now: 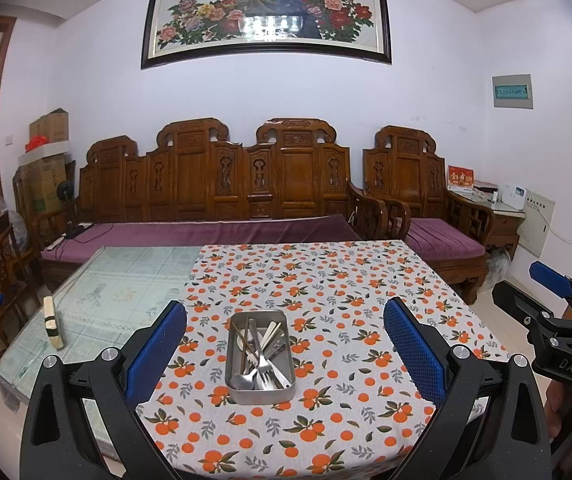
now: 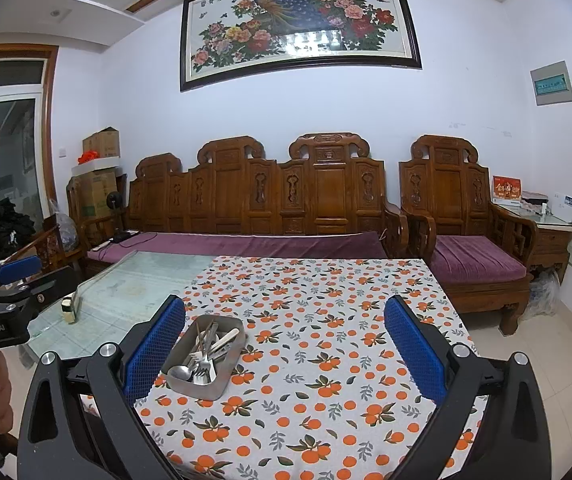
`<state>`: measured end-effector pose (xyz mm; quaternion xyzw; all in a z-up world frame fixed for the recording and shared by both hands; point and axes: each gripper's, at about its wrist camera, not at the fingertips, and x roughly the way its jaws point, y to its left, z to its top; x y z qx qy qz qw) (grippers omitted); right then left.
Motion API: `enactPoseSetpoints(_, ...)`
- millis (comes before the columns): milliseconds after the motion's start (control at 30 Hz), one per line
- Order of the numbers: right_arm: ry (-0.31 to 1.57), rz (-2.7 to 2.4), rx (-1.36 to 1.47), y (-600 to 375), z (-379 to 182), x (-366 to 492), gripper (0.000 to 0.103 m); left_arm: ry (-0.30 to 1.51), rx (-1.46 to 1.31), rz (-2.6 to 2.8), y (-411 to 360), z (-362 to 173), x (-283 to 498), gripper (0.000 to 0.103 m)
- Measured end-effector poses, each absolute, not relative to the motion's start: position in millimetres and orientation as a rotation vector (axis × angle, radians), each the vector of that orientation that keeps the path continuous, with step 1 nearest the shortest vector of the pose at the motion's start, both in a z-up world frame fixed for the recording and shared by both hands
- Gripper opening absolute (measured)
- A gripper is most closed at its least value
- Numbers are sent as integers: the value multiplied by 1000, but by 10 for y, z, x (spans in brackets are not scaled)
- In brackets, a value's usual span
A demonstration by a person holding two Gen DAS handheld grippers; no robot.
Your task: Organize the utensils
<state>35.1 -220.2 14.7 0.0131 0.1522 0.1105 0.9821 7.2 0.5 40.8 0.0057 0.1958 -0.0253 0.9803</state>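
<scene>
A metal tray (image 1: 286,390) sits on the orange-print tablecloth (image 1: 326,280) and holds a jumble of forks, spoons (image 1: 242,381) and chopsticks. It also shows in the right wrist view (image 2: 222,384), with a spoon (image 2: 180,372) at its near end. My left gripper (image 1: 285,334) is open and empty, held above the table with the tray between its blue pads. My right gripper (image 2: 285,330) is open and empty, to the right of the tray; it also shows at the right edge of the left wrist view (image 1: 554,292).
The cloth covers the right part of a glass-topped table (image 1: 118,292). A small banded block (image 1: 52,322) stands near the table's left edge. A carved wooden sofa (image 1: 214,188) and armchair (image 1: 426,200) stand behind the table.
</scene>
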Motion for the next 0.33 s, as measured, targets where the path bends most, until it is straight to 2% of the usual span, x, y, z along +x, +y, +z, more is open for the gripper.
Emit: enactPoseSetpoints(333, 306, 222, 27, -2204, 151, 352, 100, 394, 12, -44, 18, 411, 68, 95)
